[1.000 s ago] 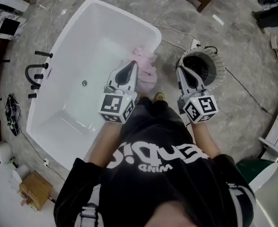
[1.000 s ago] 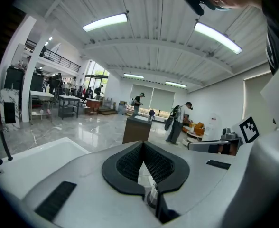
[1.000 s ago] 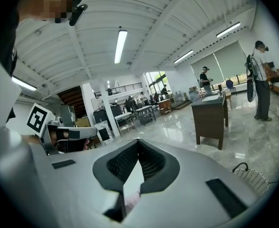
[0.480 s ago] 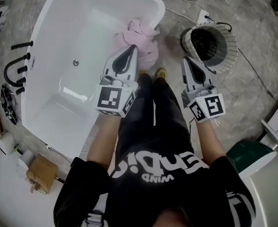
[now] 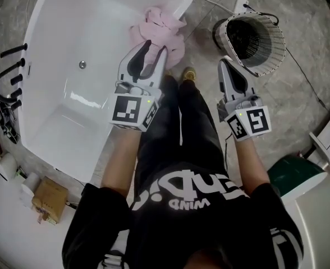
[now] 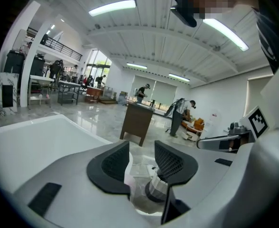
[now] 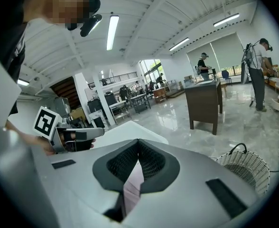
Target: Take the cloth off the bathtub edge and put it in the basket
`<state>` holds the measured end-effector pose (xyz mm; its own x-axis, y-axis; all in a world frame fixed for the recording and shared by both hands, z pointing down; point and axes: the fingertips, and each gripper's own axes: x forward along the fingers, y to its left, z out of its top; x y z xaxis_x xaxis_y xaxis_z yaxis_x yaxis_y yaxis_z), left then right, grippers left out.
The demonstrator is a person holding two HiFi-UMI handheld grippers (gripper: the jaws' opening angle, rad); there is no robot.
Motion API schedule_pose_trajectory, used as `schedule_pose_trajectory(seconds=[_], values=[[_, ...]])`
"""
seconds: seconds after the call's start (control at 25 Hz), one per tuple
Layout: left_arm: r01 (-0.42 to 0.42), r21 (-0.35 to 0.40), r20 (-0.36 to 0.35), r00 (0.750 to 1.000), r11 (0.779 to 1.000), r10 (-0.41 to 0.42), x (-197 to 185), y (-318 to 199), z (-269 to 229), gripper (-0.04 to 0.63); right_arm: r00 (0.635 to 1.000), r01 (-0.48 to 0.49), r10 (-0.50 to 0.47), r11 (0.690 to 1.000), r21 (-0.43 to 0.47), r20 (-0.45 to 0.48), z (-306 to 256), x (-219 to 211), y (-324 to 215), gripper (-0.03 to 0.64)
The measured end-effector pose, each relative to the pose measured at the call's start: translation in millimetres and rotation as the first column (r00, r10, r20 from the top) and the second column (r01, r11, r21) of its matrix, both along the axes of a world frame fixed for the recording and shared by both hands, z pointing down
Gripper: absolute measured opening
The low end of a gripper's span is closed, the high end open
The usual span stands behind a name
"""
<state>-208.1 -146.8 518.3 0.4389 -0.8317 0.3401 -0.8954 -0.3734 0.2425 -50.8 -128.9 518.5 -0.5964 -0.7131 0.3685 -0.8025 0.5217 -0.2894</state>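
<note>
A crumpled pink cloth [image 5: 158,26] hangs over the near end rim of the white bathtub [image 5: 69,111]. My left gripper [image 5: 156,47] hovers just above the cloth's lower part. Its jaws are opening, and nothing is between them in the left gripper view [image 6: 142,147], where only the floor and the basket [image 6: 158,184] show through the gap. My right gripper [image 5: 224,61] is shut and empty, held over the floor just short of the round wicker basket [image 5: 255,33]. In the right gripper view [image 7: 138,142] the basket [image 7: 244,167] stands to the right.
A black faucet set [image 5: 8,77] stands by the tub's far side. A cable [image 5: 299,72] runs across the floor past the basket. A brown desk [image 7: 203,101] and people stand further off. A cardboard box [image 5: 48,198] lies near the tub's corner.
The left gripper's jaws have parted from shut. Both grippers and the head view have shifted a little toward the cloth and basket.
</note>
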Motion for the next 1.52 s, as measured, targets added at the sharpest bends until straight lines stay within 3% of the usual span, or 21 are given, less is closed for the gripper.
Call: schedule_pose_trajectory(seconds=[0.12, 0.2, 0.56, 0.92, 1.24, 1.52], values=[[0.002, -0.019, -0.005, 1.0, 1.0, -0.002, 3, 1, 3, 0.305, 1.0, -0.001, 0.001, 1.0, 0.006, 0.001, -3, 1, 1, 0.014], [0.005, -0.031, 0.006, 1.0, 1.0, -0.005, 2, 0, 5, 0.358, 1.0, -0.003, 0.003, 1.0, 0.007, 0.002, -5, 1, 2, 0.014], [-0.035, -0.081, 0.066, 0.997, 0.996, 0.04, 6, -4, 25, 0.365, 1.0, -0.012, 0.013, 1.0, -0.013, 0.011, -2, 4, 4, 0.014], [-0.067, -0.193, 0.14, 0.986, 0.979, 0.095, 5, -20, 101, 0.364, 1.0, -0.029, 0.029, 0.999, -0.041, 0.004, 11, 8, 4, 0.014], [-0.057, -0.363, 0.26, 0.952, 0.93, 0.16, 0, -40, 210, 0.364, 0.999, -0.041, 0.041, 0.996, -0.083, -0.004, 29, 8, 5, 0.014], [-0.108, -0.548, 0.297, 0.902, 0.83, 0.313, 8, -37, 285, 0.364, 0.999, -0.037, 0.037, 0.995, -0.096, -0.004, 34, 7, 5, 0.014]])
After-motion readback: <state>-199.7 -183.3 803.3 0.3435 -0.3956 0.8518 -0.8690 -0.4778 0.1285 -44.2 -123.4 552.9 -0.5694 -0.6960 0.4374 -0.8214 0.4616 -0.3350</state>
